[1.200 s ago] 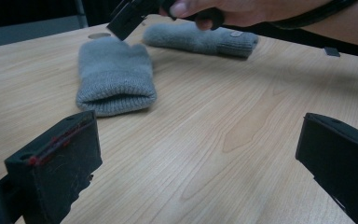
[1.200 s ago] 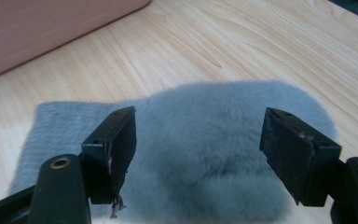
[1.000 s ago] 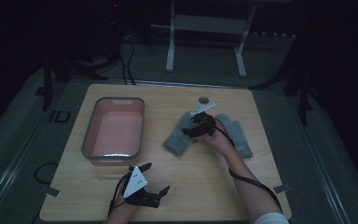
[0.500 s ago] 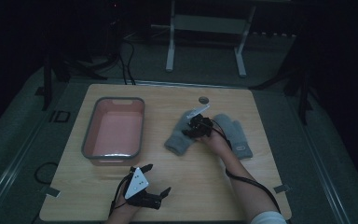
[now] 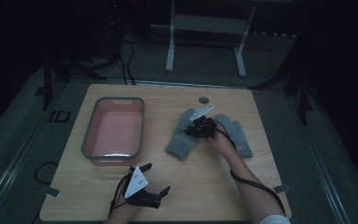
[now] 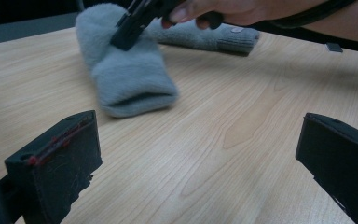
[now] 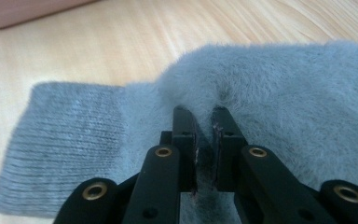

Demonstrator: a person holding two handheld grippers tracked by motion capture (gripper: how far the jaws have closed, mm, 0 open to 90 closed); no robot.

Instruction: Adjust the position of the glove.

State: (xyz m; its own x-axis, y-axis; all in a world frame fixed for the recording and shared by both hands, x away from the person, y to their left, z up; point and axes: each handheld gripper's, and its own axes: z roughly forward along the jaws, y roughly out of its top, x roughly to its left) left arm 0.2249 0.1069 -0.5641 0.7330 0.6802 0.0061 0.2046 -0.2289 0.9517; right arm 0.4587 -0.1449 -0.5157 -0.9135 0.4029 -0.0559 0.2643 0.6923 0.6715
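Two grey mittens lie side by side on the wooden table (image 5: 214,186). My right gripper (image 5: 198,127) rests on the left mitten (image 5: 179,140). Its jaws have just been closing and now pinch a fold of the fuzzy fabric (image 7: 284,88), beside the ribbed cuff (image 7: 60,140); the right gripper (image 7: 204,116) is shut on it. The other mitten (image 5: 237,133) lies under the person's right hand. My left gripper (image 5: 156,179) sits near the front edge, open and with nothing in it. In the left gripper view, my left gripper (image 6: 200,140) faces the held mitten (image 6: 130,79) across bare wood.
A pink tray (image 5: 89,140) with a grey rim stands at the table's left. A small round hole (image 5: 203,100) marks the table's far side. Cables (image 5: 256,186) trail from both grippers. A white frame (image 5: 205,28) stands on the floor beyond.
The right gripper's jaws have come together on the left mitten, gathering a fold of it. The left gripper has stayed where it was.
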